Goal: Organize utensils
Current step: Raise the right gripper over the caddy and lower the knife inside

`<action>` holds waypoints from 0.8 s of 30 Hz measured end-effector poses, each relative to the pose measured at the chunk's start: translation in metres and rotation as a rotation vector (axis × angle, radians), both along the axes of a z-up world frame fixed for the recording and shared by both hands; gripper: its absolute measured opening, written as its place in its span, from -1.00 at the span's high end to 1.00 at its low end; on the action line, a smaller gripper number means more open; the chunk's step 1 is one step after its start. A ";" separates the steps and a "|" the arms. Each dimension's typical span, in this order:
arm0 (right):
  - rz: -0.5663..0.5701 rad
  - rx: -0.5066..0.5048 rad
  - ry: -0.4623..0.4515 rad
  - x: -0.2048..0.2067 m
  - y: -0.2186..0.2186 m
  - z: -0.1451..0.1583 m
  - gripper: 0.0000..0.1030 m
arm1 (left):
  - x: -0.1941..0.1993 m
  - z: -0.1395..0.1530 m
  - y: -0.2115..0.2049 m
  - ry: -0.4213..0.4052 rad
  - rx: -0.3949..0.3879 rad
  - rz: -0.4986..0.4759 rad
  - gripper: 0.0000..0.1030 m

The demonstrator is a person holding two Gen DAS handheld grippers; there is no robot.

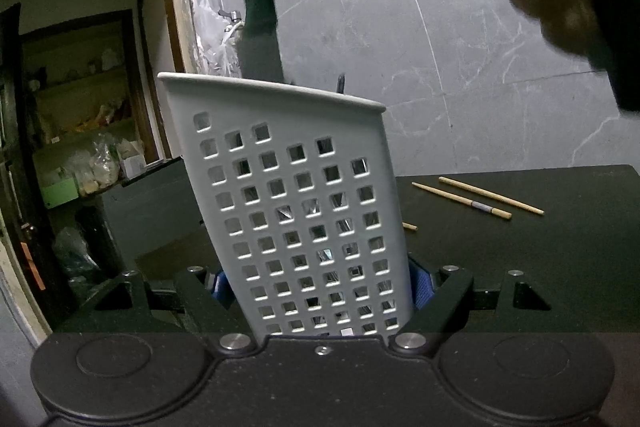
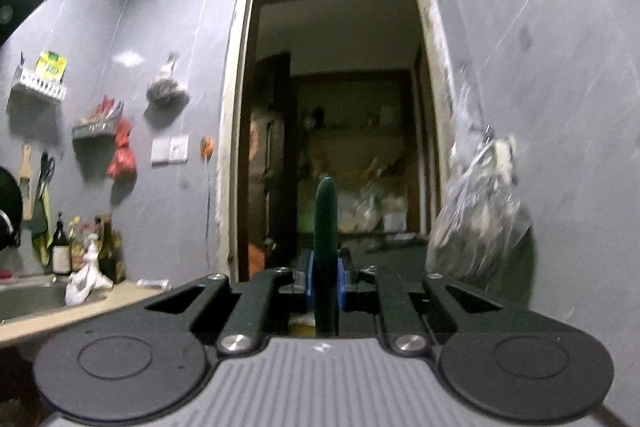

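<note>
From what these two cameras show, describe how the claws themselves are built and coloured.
Both are matte black linkage claws with silver rivets and two round black discs at the base. The left claw carries blue pads on its fingers. The right claw has the same blue pads, and a ribbed grey plate with a small logo. No cables or sleeves show.
</note>
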State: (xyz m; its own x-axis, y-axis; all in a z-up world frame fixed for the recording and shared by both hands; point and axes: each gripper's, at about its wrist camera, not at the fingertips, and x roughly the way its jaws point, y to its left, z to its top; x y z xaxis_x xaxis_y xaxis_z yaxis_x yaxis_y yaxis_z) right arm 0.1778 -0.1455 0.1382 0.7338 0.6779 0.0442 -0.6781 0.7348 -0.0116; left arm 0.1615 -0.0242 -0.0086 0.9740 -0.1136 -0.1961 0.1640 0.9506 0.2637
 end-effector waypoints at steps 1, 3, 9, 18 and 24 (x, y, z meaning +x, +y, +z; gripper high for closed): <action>0.005 -0.009 0.015 0.000 0.001 -0.006 0.75 | 0.000 0.000 0.000 0.000 0.001 0.000 -0.58; 0.013 -0.019 0.048 0.003 0.006 -0.015 0.75 | 0.000 0.000 0.000 0.000 0.001 0.000 -0.58; 0.001 -0.027 0.083 0.005 0.005 -0.035 0.74 | 0.000 0.000 -0.001 -0.001 0.004 -0.002 -0.58; -0.003 -0.071 0.119 0.003 0.008 -0.056 0.74 | 0.000 0.000 -0.002 -0.001 0.007 0.001 -0.59; 0.000 -0.097 0.142 0.003 0.011 -0.063 0.74 | 0.000 0.000 -0.001 -0.001 0.008 0.001 -0.59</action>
State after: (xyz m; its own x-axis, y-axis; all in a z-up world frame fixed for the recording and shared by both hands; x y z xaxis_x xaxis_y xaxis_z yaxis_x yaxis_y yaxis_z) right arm 0.1807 -0.1349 0.0750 0.7280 0.6740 -0.1254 -0.6781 0.7349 0.0134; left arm 0.1618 -0.0256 -0.0091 0.9743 -0.1112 -0.1957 0.1627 0.9487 0.2711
